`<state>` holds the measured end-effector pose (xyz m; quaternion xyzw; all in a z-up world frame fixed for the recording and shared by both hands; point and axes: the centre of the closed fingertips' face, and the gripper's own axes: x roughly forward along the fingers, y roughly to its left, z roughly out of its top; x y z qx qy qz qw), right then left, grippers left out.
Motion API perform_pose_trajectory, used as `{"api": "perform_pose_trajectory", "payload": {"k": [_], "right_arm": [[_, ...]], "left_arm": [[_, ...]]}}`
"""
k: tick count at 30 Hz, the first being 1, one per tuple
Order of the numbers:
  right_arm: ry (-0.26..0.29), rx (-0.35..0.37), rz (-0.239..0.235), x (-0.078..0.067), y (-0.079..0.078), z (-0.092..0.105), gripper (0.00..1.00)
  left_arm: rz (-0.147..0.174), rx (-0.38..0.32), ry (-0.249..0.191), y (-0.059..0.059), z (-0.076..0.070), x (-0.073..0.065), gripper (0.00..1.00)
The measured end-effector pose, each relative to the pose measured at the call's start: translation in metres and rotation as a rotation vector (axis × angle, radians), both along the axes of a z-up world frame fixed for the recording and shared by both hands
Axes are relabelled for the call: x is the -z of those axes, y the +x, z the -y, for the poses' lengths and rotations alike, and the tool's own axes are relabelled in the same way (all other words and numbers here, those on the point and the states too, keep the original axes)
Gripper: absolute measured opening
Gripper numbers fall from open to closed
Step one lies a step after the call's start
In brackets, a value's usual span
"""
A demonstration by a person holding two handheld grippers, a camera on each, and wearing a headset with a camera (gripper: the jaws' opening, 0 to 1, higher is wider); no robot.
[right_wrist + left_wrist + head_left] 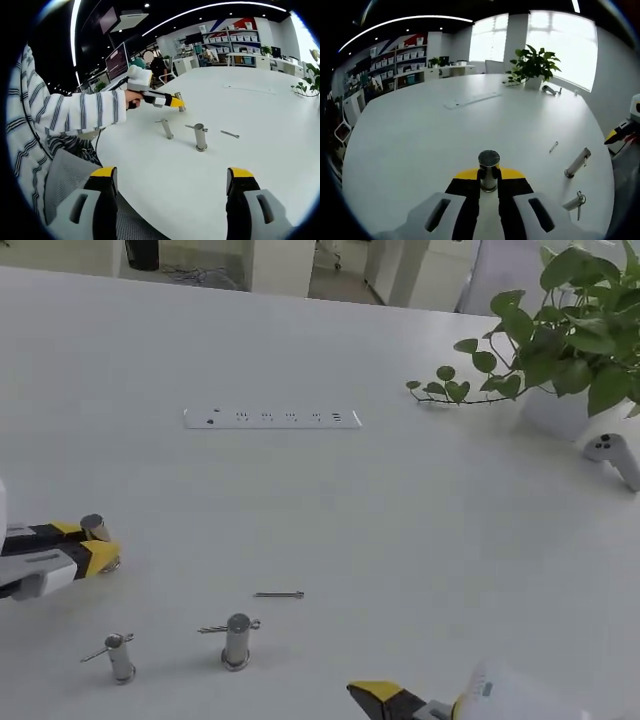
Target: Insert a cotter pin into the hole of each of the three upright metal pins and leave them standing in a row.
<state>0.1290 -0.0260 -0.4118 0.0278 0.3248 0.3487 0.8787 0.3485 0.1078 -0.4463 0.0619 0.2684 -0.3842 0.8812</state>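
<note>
Metal pin (489, 161) clamped in left claw (490, 178).

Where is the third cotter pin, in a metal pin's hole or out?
Out. The cotter pin lies flat on the table, apart from the upright metal pin nearest it.

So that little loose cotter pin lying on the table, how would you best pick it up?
Come straight down from above with the open right gripper, jaws closing across the thin shank of the cotter pin near one end. It lies flat on the white table, so only its sides offer a hold, and the far end is left free for inserting.
</note>
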Motion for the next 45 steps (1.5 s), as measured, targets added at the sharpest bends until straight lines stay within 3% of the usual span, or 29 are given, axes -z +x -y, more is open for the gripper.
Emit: {"api": "perform_pose_trajectory", "payload": {"k": [10,20,23,27,30,35,37,40,45], "right_arm": [[0.000,0.005,0.021,-0.004,0.003,0.003,0.89],[0.004,0.010,0.048,-0.006,0.004,0.006,0.89],[0.003,0.008,0.058,-0.007,0.005,0.006,0.89],[0.000,0.011,0.072,-0.009,0.006,0.010,0.89],[-0.002,0.012,0.080,-0.011,0.006,0.011,0.89],[-0.008,0.016,0.089,-0.011,0.007,0.015,0.89],[-0.010,0.018,0.091,-0.010,0.006,0.015,0.89],[-0.006,0.026,0.089,-0.010,0.006,0.016,0.89],[-0.010,0.019,0.091,-0.010,0.006,0.014,0.89]], "left_arm": [[0.031,-0.033,0.002,-0.022,-0.031,-0.032,0.09],[0.056,-0.037,0.022,-0.073,-0.057,-0.052,0.09],[0.058,-0.041,0.007,-0.091,-0.061,-0.057,0.09],[0.060,-0.060,-0.051,-0.114,-0.061,-0.068,0.09],[0.067,-0.065,-0.061,-0.126,-0.061,-0.074,0.09],[0.080,-0.052,-0.039,-0.146,-0.058,-0.080,0.09],[0.083,-0.073,-0.060,-0.153,-0.057,-0.081,0.08],[0.077,-0.074,-0.065,-0.163,-0.051,-0.076,0.08],[0.041,-0.060,-0.071,-0.181,-0.041,-0.063,0.08]]}}
